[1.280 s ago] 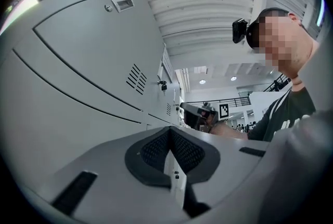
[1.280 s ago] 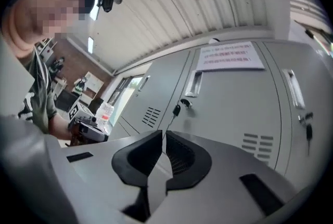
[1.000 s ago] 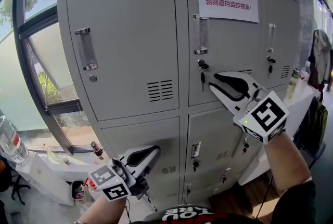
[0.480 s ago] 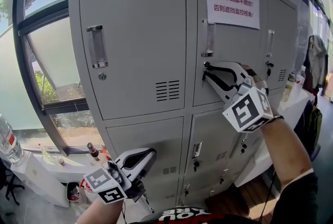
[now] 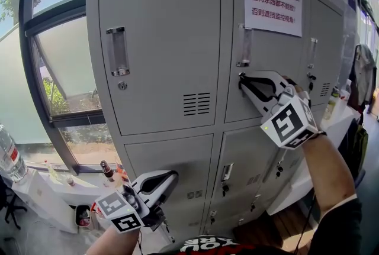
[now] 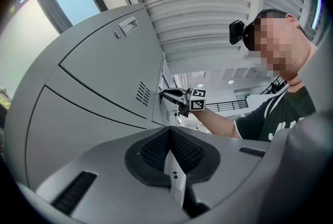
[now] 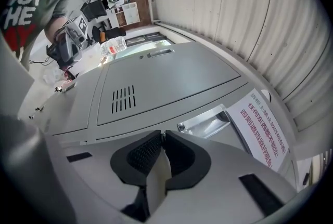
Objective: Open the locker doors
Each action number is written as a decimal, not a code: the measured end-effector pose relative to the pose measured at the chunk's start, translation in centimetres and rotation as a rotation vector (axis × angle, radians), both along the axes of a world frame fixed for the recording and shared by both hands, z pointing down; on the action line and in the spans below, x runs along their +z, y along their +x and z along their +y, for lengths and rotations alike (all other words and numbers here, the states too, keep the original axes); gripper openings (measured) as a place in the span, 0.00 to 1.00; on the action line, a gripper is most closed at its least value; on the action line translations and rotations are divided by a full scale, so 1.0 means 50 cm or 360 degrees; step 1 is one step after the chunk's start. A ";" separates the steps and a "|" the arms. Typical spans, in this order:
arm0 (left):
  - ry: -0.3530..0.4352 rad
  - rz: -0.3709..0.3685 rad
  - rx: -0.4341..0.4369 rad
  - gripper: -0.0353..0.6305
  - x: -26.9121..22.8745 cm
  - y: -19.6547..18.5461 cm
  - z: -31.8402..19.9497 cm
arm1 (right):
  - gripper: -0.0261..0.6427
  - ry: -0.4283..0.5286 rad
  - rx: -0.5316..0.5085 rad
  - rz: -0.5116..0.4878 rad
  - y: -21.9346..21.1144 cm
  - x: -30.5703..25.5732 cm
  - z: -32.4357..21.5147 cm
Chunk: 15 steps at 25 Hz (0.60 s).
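1. The grey locker fills the centre of the head view. Every door in sight lies flush and shut, among them the upper left door and the upper middle door.
2. The upper middle door carries a white notice with red print at the upper right of the frame. A bright metal handle sits just below and left of the notice.
3. The right gripper is at centre right, with its tips against the upper middle door just under that handle.
4. In the right gripper view its jaws are closing, and the dark pads are all but together at the tips. Nothing shows between them there, and the handle lies just beyond.
5. The left gripper hangs low at the lower centre, in front of a lower door and apart from it.
6. In the left gripper view its jaws are together with nothing between them.
7. A window runs down the left edge of the head view.
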<state>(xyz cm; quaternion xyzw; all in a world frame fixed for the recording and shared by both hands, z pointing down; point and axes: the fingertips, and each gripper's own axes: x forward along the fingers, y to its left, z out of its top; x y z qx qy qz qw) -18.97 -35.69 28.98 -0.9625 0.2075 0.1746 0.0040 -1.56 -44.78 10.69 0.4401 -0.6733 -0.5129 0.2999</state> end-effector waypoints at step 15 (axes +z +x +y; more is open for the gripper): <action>-0.0011 -0.0029 0.0065 0.06 0.003 0.050 -0.002 | 0.12 -0.0050 -0.0137 -0.0044 0.026 0.002 0.096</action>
